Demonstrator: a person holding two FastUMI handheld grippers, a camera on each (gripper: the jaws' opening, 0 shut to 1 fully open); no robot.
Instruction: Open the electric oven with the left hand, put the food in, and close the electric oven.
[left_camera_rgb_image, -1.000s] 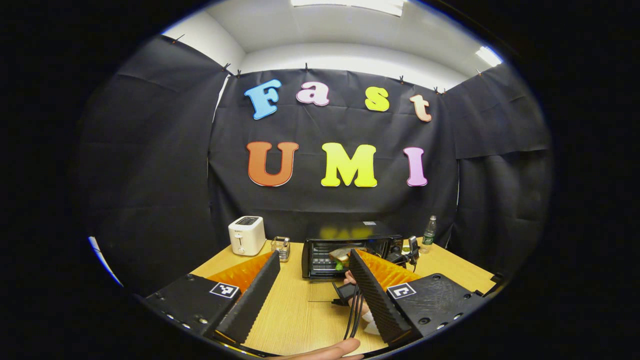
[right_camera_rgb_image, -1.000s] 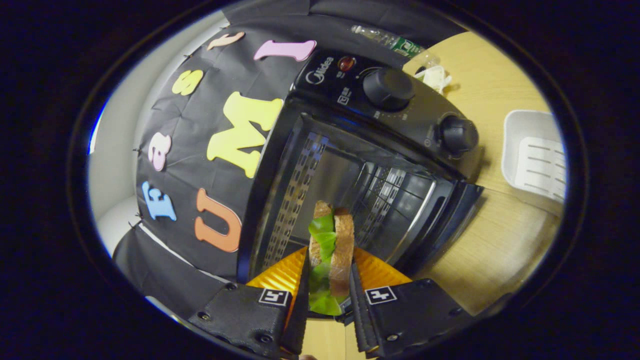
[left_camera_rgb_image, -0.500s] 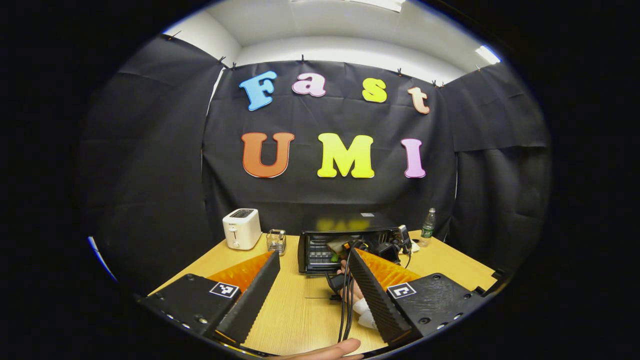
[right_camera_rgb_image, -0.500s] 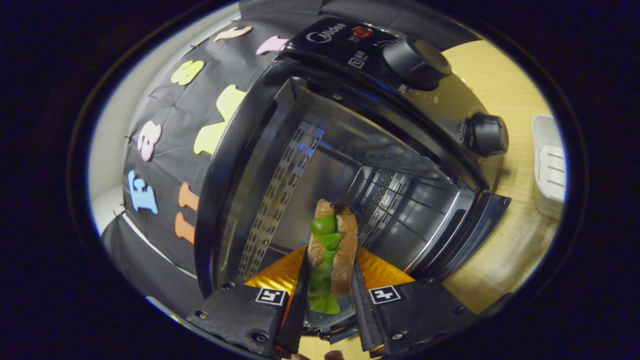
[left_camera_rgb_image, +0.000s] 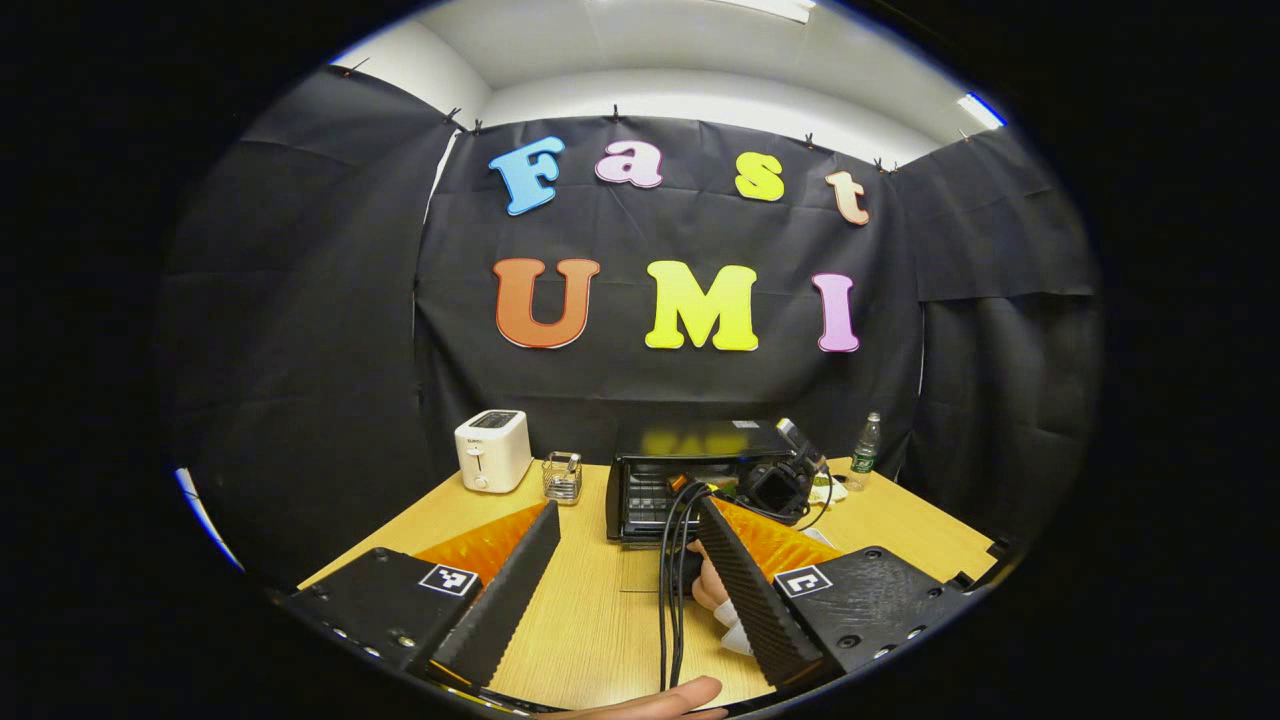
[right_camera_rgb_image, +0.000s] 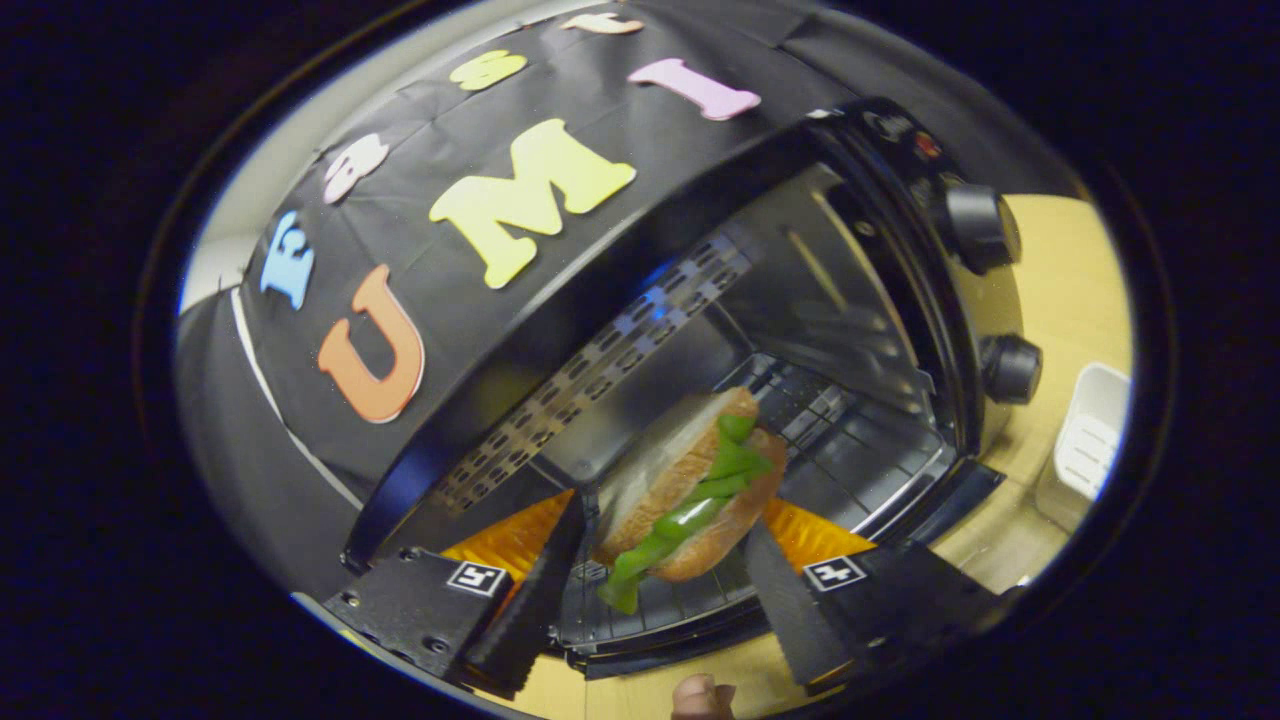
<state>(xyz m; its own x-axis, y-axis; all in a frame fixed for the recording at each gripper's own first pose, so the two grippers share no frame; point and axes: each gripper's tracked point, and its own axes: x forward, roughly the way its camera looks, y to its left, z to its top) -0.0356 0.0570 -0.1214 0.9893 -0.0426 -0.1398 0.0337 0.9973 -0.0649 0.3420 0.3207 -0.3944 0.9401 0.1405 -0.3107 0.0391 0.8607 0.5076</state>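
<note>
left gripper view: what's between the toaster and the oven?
A small clear wire-framed holder stands on the table between the white toaster and the oven.

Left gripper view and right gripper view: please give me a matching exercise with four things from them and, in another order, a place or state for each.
Things:
1. toaster
2. bottle
3. sandwich
4. oven

Places or states:
a. on the table, right of the oven in the left gripper view
b. black, with its door open
c. white, left of the oven in the left gripper view
d. between the fingers of the right tongs, at the oven's opening

Pairs: 1-c, 2-a, 3-d, 4-b.
</note>
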